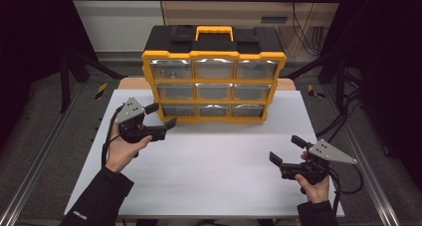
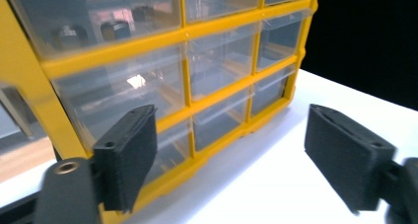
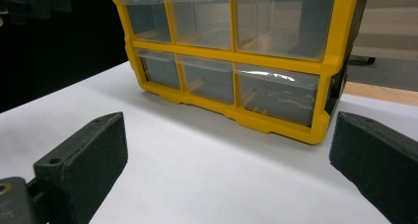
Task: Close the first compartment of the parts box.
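A yellow-and-black drawer cabinet (image 1: 214,80) with clear plastic drawers stands at the back middle of the white table top (image 1: 214,161). My left gripper (image 1: 161,114) is open just off the cabinet's lower left corner, with nothing between its jaws. In the left gripper view the cabinet (image 2: 217,98) looms close behind the spread left gripper (image 2: 236,155), and small dark items (image 2: 113,29) lie in an upper drawer. My right gripper (image 1: 286,149) is open near the front right, well away from the cabinet. In the right gripper view the right gripper (image 3: 224,160) frames bare table before the cabinet (image 3: 276,61).
A yellow carry handle (image 1: 214,33) tops the cabinet. Metal rails (image 1: 30,176) run along both sides of the table, and cables (image 1: 348,111) hang at the right. Dark frame posts (image 1: 64,81) stand at the back left.
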`<move>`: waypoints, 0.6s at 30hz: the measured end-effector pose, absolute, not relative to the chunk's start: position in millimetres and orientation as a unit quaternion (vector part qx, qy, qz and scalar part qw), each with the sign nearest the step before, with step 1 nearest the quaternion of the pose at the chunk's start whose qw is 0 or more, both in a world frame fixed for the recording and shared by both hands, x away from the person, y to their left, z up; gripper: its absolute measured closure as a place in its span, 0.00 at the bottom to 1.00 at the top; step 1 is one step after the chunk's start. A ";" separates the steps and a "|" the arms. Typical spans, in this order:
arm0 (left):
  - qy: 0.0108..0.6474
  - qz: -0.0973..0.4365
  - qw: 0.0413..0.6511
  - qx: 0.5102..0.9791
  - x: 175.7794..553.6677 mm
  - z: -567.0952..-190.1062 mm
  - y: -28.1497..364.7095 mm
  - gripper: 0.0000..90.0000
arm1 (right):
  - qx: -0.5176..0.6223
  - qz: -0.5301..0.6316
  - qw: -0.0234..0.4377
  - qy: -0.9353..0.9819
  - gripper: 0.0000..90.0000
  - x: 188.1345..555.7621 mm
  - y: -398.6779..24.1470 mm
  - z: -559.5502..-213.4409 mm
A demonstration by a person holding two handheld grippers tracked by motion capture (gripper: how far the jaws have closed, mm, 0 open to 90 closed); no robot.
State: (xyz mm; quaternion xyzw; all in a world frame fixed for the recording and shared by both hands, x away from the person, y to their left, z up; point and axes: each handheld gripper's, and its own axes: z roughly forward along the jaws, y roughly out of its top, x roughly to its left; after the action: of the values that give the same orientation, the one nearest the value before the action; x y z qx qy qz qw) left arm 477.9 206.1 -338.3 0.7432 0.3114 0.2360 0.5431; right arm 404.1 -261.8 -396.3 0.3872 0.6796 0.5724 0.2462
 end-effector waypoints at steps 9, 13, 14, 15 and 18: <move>0.318 0.227 0.550 0.738 461.4 -358.9 219.2 0.08 | 0.389 0.574 0.246 0.677 0.02 403.7 -262.6 -396.1; 0.323 0.221 0.558 0.732 456.4 -369.3 226.8 0.05 | 0.391 0.572 0.246 0.678 0.02 403.7 -263.0 -396.7; 0.325 0.220 0.560 0.730 455.2 -372.0 228.9 0.04 | 0.392 0.571 0.246 0.678 0.02 403.7 -263.0 -396.7; 0.326 0.218 0.563 0.728 454.2 -374.5 231.4 0.04 | 0.392 0.571 0.246 0.678 0.01 403.7 -263.2 -396.8; 0.331 0.217 0.565 0.724 451.6 -381.0 237.4 0.03 | 0.393 0.570 0.245 0.679 0.01 403.6 -263.9 -397.3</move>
State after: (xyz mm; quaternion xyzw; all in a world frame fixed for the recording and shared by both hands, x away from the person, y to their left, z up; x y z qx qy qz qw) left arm 451.6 237.4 -381.0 0.7242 0.3305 0.2170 0.5650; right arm 403.6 -263.9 -397.3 0.3930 0.6788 0.5699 0.2449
